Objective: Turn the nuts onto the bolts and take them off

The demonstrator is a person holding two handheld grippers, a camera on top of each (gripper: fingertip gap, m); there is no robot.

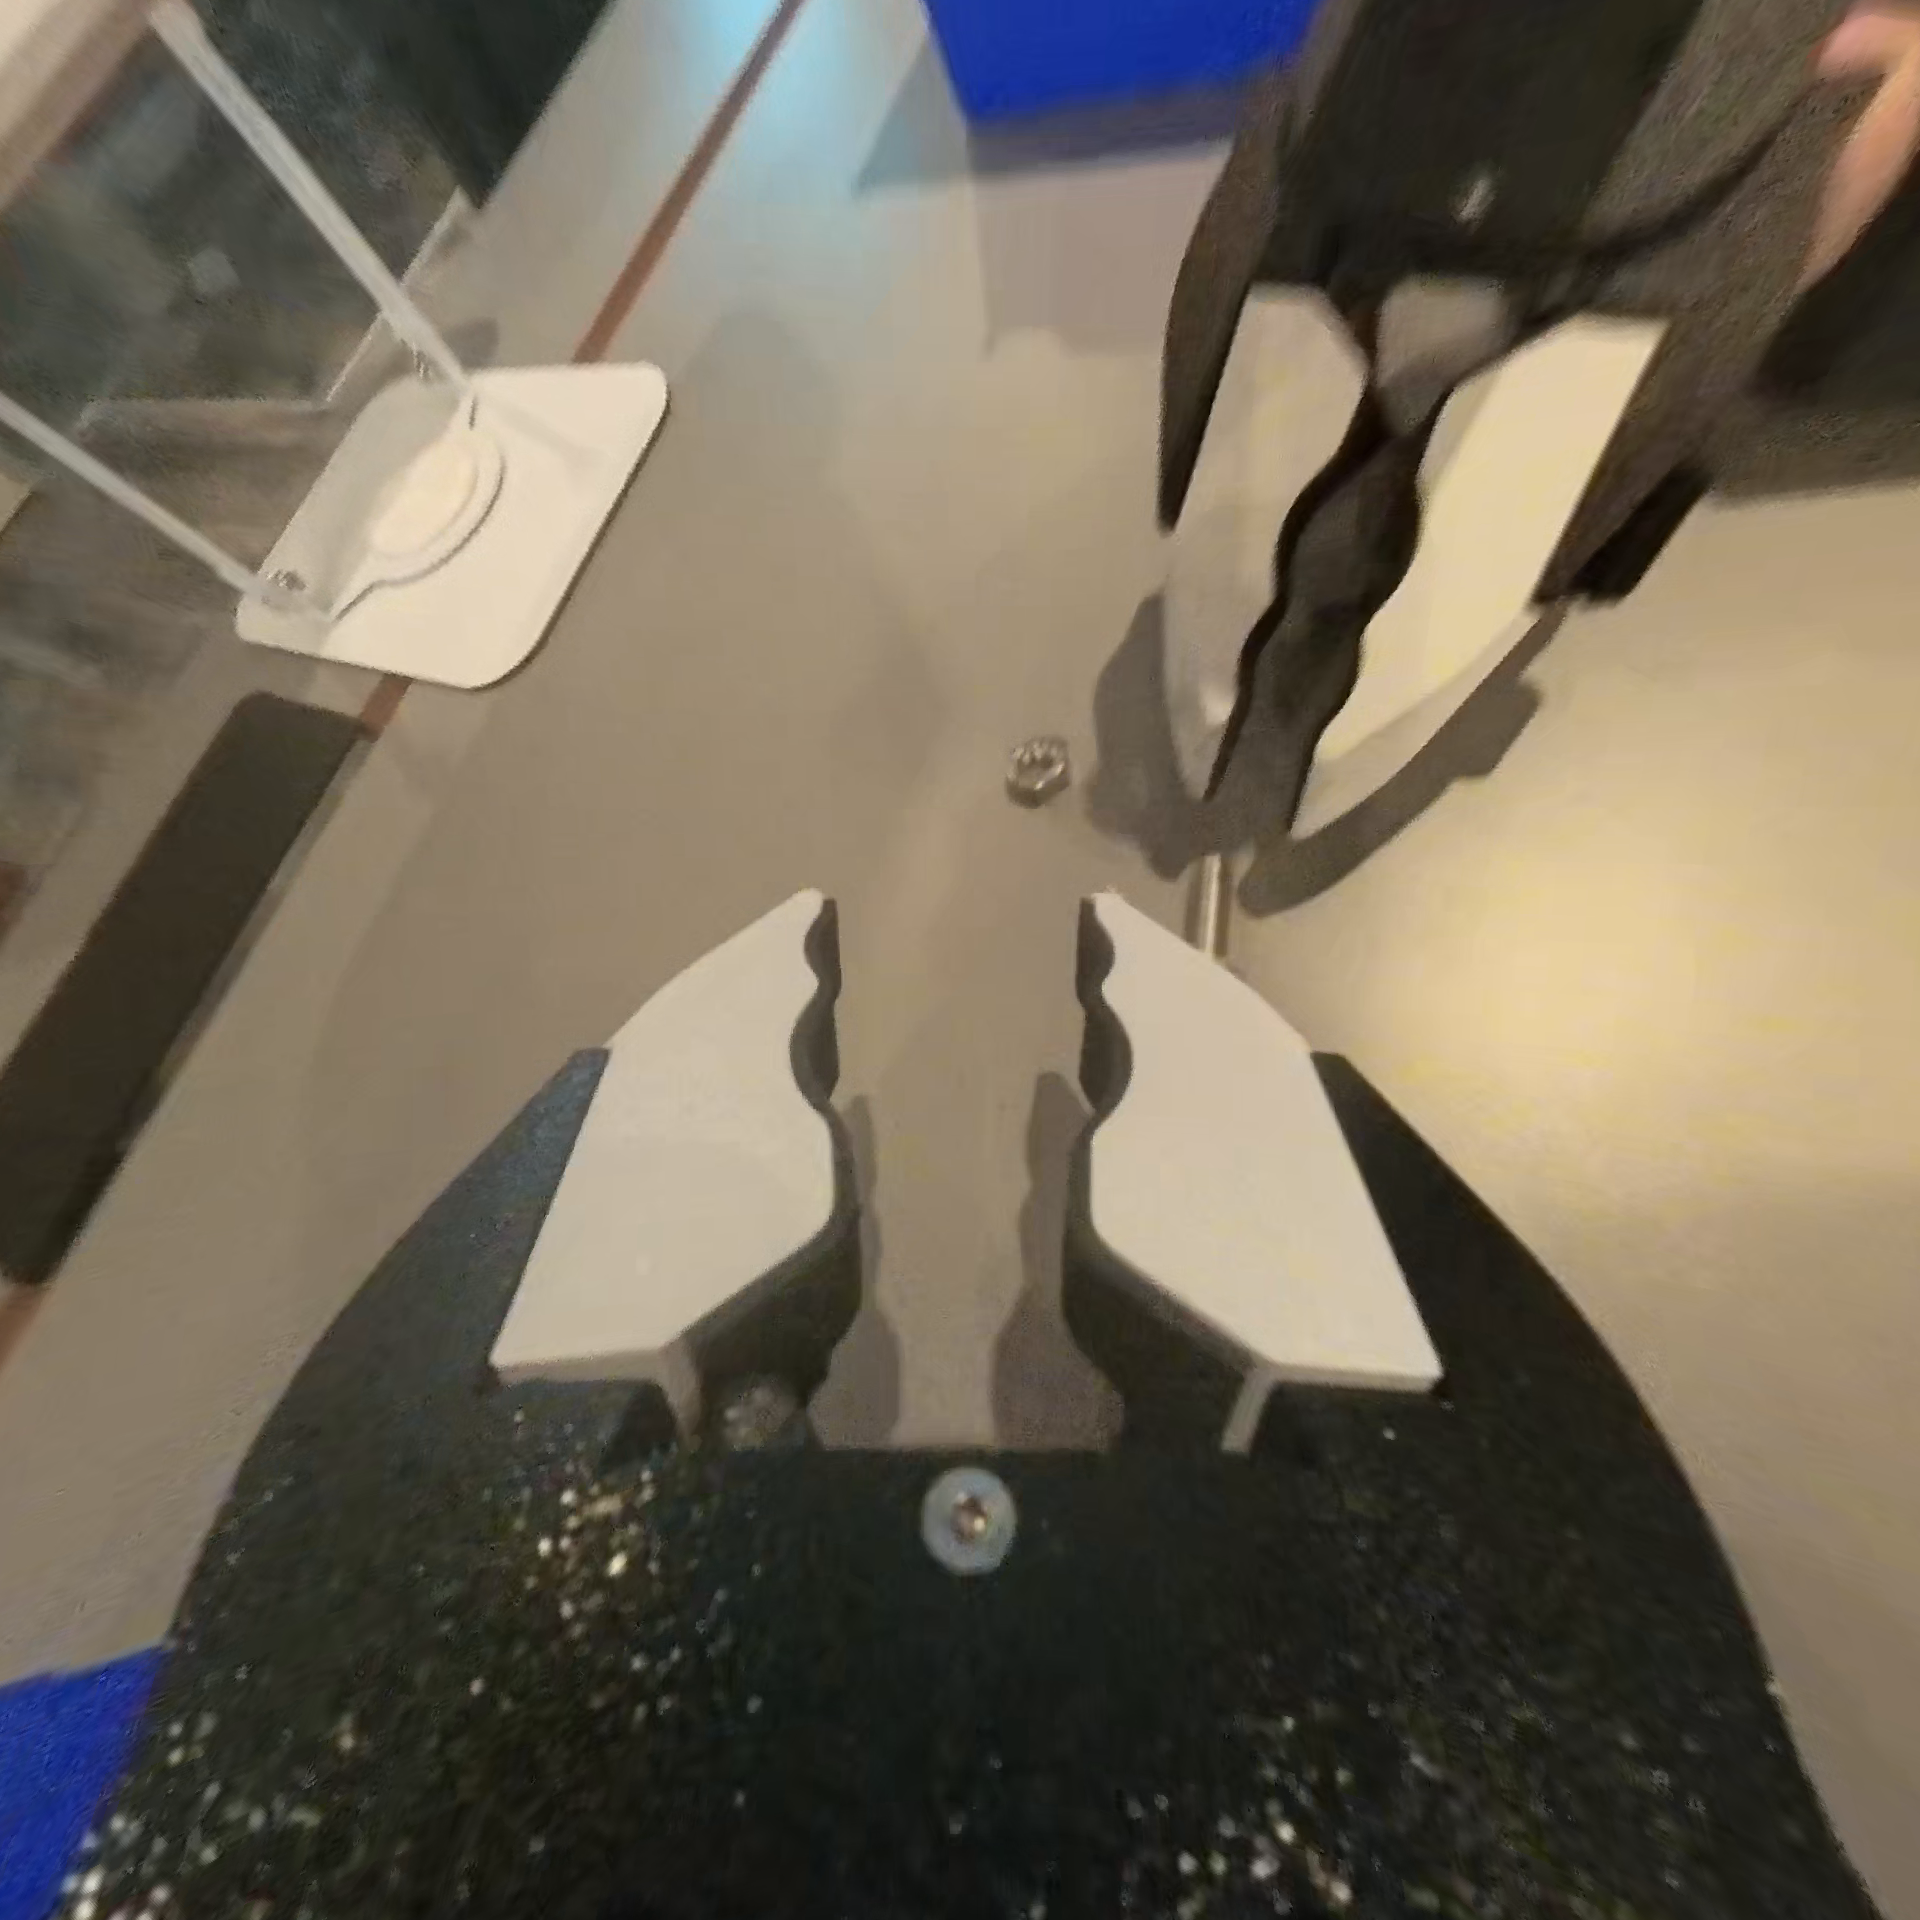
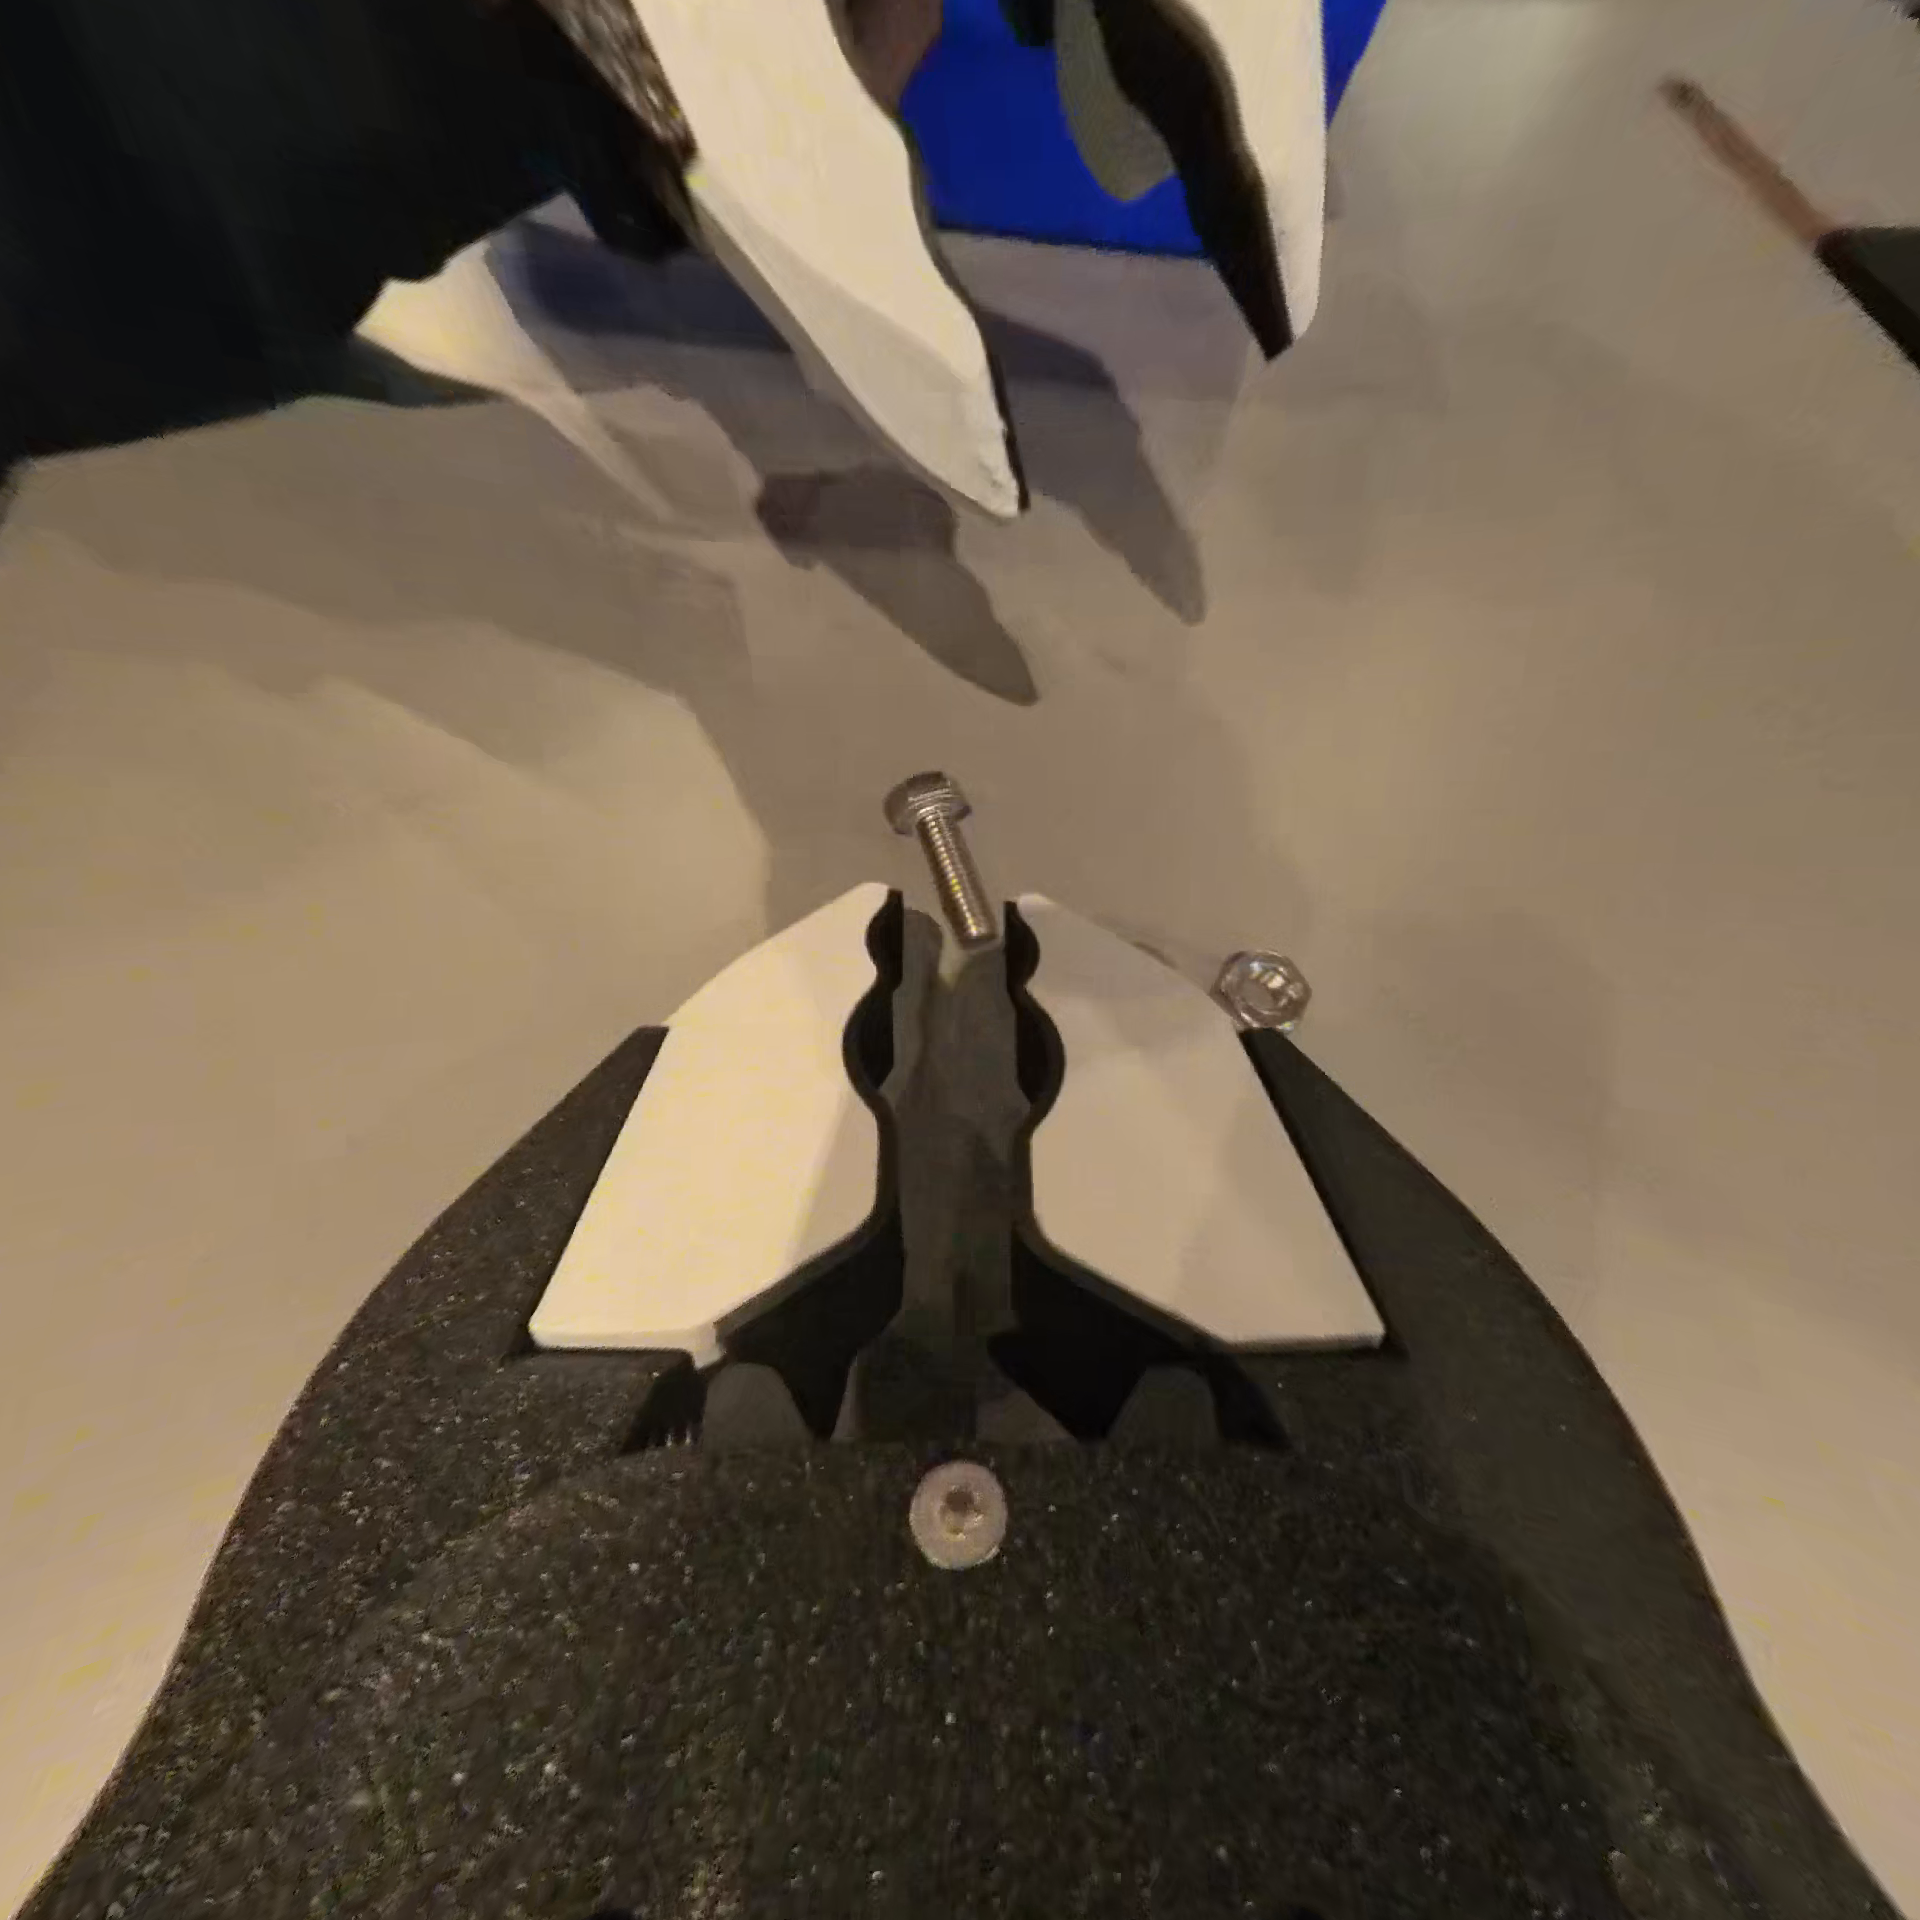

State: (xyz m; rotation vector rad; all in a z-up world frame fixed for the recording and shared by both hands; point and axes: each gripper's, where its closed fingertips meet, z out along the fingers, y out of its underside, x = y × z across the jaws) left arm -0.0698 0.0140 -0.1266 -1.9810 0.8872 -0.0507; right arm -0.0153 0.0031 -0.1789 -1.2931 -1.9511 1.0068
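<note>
A: The bolt (image 2: pixel 943 871) is right at the tip of the right gripper (image 2: pixel 951 914), threaded end tucked between the fingertips, head pointing away, lying low over the table (image 2: pixel 312 831).

B: Gripped, though?

A: The jaws are drawn close around the shank, but contact is hard to confirm; whether it is truly pinched cannot be told. The left wrist view shows only a sliver of the bolt (image 1: pixel 1210 909) poking out beneath those near-closed fingers.

B: And the nut?

A: 1 nut (image 2: pixel 1262 989) sits loose on the table just beside the right gripper's right finger, clear of the bolt. In the left wrist view the same nut (image 1: pixel 1041 771) lies ahead of the left gripper (image 1: pixel 956 914), whose jaws are spread wide and hold nothing.

B: So progress?

A: Early, by the look of it. Nut and bolt are apart, no thread engaged. Picking up the nut, threading it on and backing it off all appear to remain.

B: Anything else around?

A: A clear stand on a white base (image 1: pixel 488 520), well off to the left.
</note>
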